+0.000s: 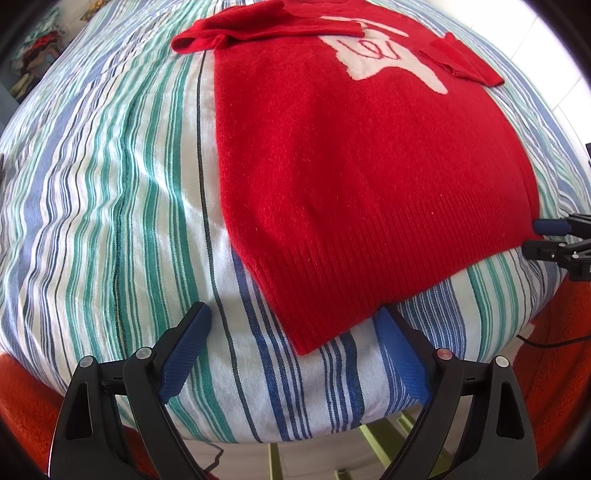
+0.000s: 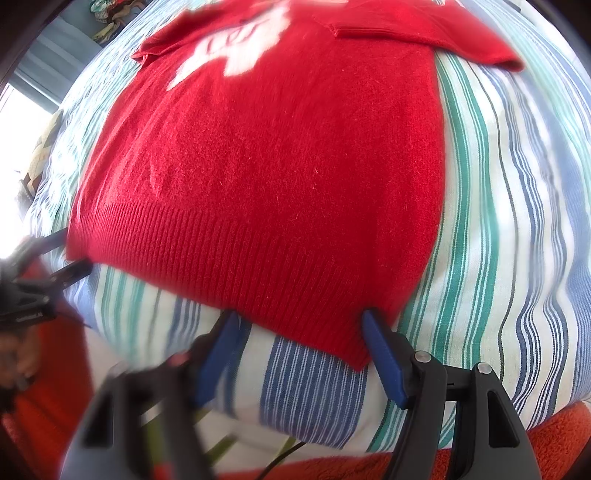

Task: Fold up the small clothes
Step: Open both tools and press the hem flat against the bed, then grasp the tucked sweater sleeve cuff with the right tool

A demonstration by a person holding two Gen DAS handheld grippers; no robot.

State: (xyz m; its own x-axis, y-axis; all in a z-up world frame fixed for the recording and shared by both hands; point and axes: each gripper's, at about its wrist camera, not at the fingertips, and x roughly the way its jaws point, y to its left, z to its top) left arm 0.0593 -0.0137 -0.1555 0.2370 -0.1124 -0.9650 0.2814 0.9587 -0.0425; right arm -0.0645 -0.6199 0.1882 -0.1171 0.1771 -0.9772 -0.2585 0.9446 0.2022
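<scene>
Both hand-held grippers, my left [image 1: 291, 343] and right [image 2: 299, 350], stood released, jaws straddling the hem corners of the red sweater [image 1: 362, 155], which lay flat toward twelve o'clock on the striped bedsheet [image 1: 110, 184].

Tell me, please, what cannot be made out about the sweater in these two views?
- Neckline of the red sweater: cut off by the top edge, both views.
- White chest design: partly covered by the folded-in sleeve, left wrist view; blurred in the right wrist view.
- Sweater's underside: hidden against the striped cushion.
</scene>
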